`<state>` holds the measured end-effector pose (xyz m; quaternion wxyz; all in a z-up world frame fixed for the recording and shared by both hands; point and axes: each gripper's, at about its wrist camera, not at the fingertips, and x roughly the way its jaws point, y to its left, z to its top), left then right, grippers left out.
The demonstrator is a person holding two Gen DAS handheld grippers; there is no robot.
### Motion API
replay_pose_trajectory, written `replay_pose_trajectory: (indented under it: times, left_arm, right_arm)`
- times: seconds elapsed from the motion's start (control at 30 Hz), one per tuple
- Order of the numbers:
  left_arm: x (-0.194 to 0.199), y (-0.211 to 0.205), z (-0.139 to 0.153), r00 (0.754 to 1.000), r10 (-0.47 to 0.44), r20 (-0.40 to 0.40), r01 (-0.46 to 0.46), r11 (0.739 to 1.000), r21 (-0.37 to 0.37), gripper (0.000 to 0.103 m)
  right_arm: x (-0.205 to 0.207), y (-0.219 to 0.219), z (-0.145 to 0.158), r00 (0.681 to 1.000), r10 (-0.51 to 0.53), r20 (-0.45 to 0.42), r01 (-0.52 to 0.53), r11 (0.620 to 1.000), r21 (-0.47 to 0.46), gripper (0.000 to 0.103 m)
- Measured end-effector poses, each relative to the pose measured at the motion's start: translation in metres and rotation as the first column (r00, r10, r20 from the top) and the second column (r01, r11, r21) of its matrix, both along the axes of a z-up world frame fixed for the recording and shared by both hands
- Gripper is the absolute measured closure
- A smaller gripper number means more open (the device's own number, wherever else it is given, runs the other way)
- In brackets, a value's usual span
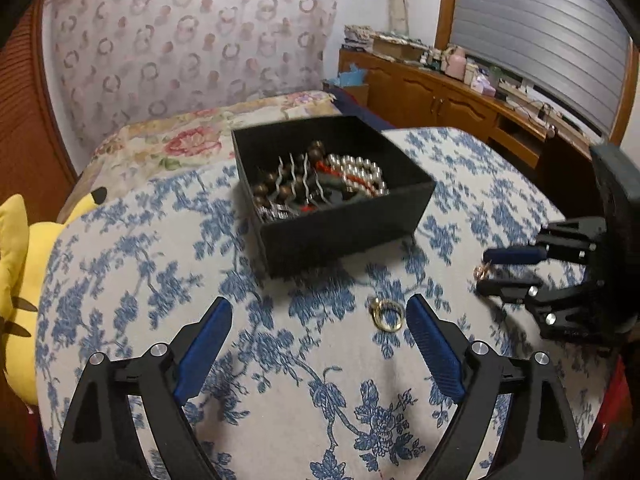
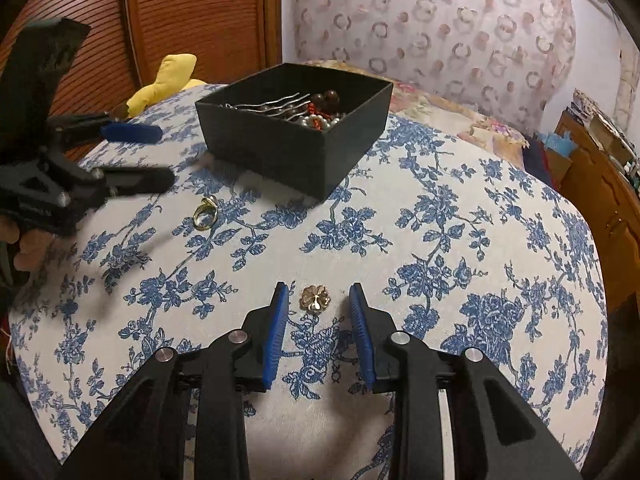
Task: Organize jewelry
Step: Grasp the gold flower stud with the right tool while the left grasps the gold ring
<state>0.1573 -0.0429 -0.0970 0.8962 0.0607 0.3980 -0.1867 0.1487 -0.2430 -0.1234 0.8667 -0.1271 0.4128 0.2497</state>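
Observation:
A black box (image 1: 344, 224) (image 2: 280, 148) holds pearl beads, brown beads and silver hair pins. A gold ring (image 1: 386, 314) (image 2: 205, 214) lies on the blue floral cloth just left of my left gripper's right fingertip. My left gripper (image 1: 320, 312) (image 2: 160, 156) is open wide and empty. A gold flower brooch (image 2: 315, 298) (image 1: 482, 271) lies on the cloth between the tips of my right gripper (image 2: 318, 300) (image 1: 486, 270), which is open around it; I cannot tell whether the pads touch it.
The blue floral cloth (image 2: 460, 240) covers a rounded surface that drops off at its edges. A yellow plush toy (image 1: 16, 264) (image 2: 168, 80) lies at the left. A wooden cabinet (image 1: 440, 96) with clutter stands at the right, a floral bedspread (image 1: 168, 144) behind the box.

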Motion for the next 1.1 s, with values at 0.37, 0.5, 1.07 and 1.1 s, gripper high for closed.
replay_pose_trajectory:
  times: [0.37,0.5,1.07,1.1]
  left_arm:
    - [0.001,-0.018,-0.013,0.999,-0.04,-0.03,0.04,0.999,0.029,0.018]
    - [0.002,-0.025,-0.012,0.998,-0.055,-0.026,0.056,0.997,0.044,0.018]
    - [0.0,-0.045,-0.019,0.995,-0.09,-0.035,0.093,0.992,0.084,0.07]
    - [0.0,-0.045,-0.019,0.995,-0.093,-0.034,0.095,0.992,0.084,0.077]
  right_arm:
    - [-0.001,-0.004,0.001,1.0,0.009,0.009,-0.009,1.0,-0.009,0.086]
    - [-0.001,-0.009,0.001,1.0,-0.005,0.009,0.005,1.0,-0.003,0.086]
    - [-0.001,-0.015,0.001,1.0,-0.017,0.015,0.017,1.0,-0.003,0.086]
    - [-0.001,-0.015,0.002,1.0,-0.018,0.016,0.018,1.0,-0.003,0.086]
